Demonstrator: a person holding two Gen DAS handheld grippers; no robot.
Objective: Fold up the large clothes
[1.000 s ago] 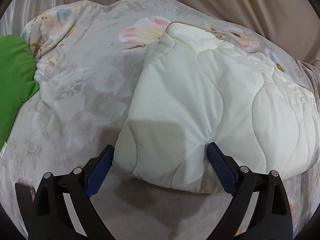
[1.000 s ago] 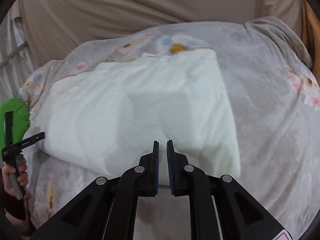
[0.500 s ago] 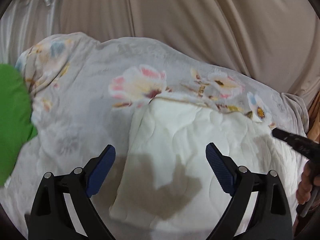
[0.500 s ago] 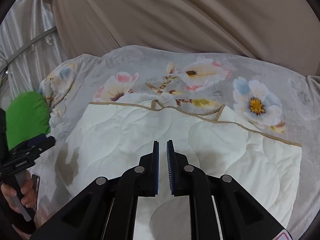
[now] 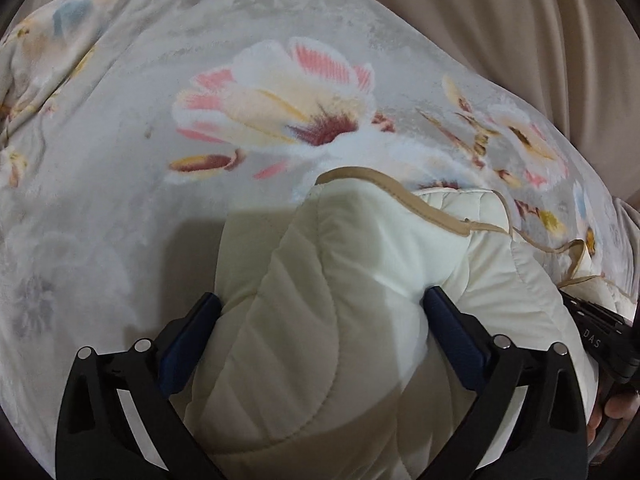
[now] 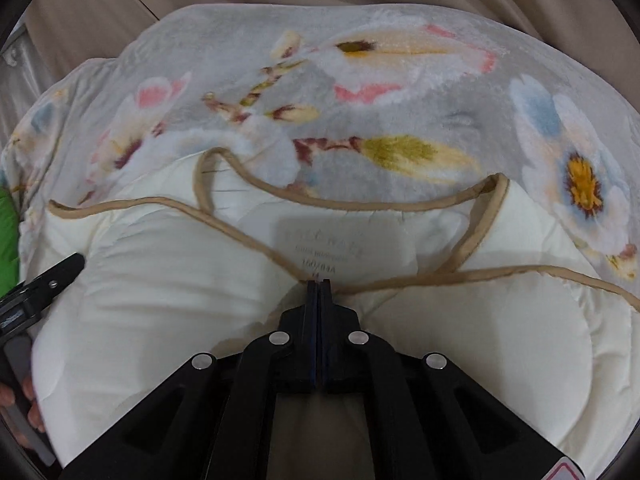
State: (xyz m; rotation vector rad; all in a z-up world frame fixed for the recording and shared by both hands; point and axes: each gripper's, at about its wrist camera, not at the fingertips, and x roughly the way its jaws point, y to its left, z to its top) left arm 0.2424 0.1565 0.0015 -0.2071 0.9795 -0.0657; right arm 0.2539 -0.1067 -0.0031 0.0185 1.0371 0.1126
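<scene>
A cream quilted garment (image 5: 340,320) with tan trim lies folded on a grey floral blanket (image 5: 120,160). My left gripper (image 5: 320,316) is open, its blue pads on either side of a thick fold at the garment's left end. In the right wrist view the garment (image 6: 152,280) fills the lower half, its collar and printed size label (image 6: 320,252) facing me. My right gripper (image 6: 319,292) is shut with its tips at the tan trim just below the label; whether it pinches cloth I cannot tell.
The floral blanket (image 6: 360,100) covers the bed, with beige curtain (image 5: 480,20) behind. A green cloth (image 6: 8,236) lies at the far left. Each gripper shows at the edge of the other's view: the right gripper (image 5: 600,344), the left gripper (image 6: 36,292).
Both grippers moved forward and down onto the garment. The left pads now straddle its bunched left end. The right tips reached the collar trim.
</scene>
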